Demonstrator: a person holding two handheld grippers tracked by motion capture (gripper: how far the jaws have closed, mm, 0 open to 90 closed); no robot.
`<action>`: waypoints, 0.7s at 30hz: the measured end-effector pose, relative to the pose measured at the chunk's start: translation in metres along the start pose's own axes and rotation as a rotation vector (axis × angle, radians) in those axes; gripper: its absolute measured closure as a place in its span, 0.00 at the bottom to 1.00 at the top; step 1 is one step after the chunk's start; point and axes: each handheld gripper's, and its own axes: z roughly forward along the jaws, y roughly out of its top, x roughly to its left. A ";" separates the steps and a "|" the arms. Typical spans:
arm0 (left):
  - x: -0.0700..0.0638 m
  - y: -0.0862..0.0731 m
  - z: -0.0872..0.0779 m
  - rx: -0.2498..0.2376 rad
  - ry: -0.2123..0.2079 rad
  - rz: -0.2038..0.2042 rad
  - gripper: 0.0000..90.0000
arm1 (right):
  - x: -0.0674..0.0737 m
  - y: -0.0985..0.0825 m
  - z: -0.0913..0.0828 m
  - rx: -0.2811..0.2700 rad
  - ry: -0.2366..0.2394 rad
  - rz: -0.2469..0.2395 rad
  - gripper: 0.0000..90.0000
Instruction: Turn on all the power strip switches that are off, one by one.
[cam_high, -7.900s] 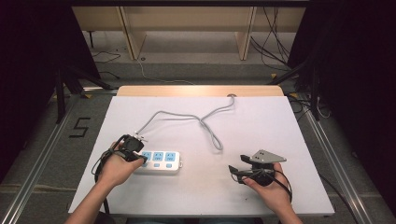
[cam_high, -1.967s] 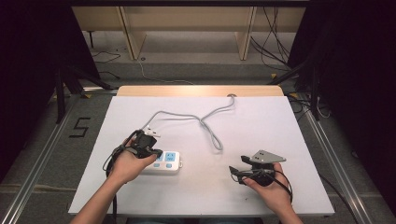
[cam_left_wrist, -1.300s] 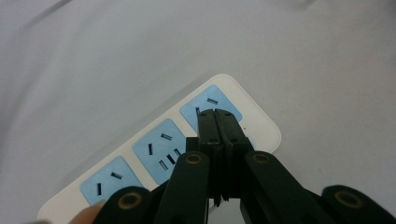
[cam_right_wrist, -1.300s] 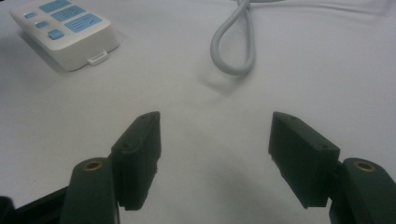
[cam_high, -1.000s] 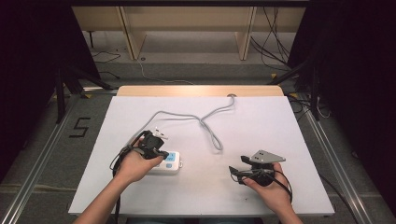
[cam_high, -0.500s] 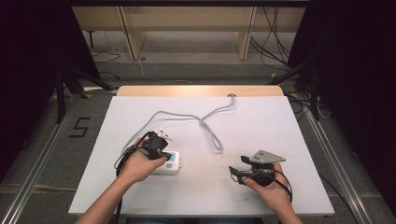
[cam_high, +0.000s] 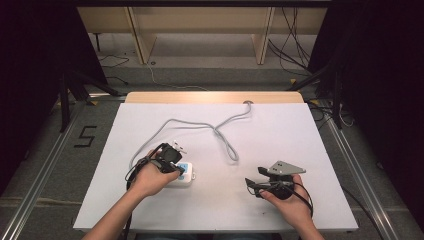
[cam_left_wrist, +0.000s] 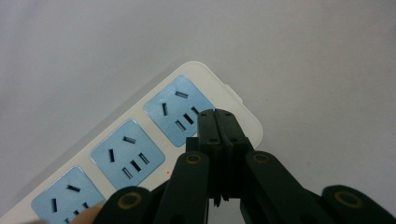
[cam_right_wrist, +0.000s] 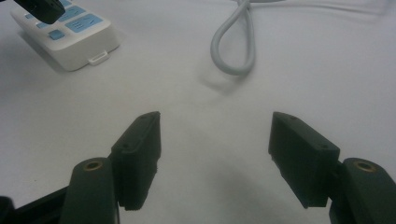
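In the high view the left hand and left gripper cover most of the power strip, leaving its right end bare. In the left gripper view the nearest socket is cut by the bottom edge, and the closed jaws hide part of the strip's end. The grey cable runs off the top edge in the right gripper view.

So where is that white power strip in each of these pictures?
High view: power strip left of centre, under the left gripper.
Left gripper view: slanting from lower left, beneath the shut jaws.
Right gripper view: top left corner.
Shared landmark: grey cable.
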 end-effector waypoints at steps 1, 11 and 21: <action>0.000 0.000 0.000 0.003 -0.001 0.001 0.99 | 0.000 0.000 0.000 -0.001 0.000 0.000 0.39; -0.001 -0.001 0.005 0.018 0.003 0.007 0.99 | 0.000 0.000 0.000 0.000 0.001 0.000 0.39; -0.001 -0.001 0.007 0.019 0.004 0.009 0.99 | 0.000 0.000 0.000 0.000 0.000 0.000 0.39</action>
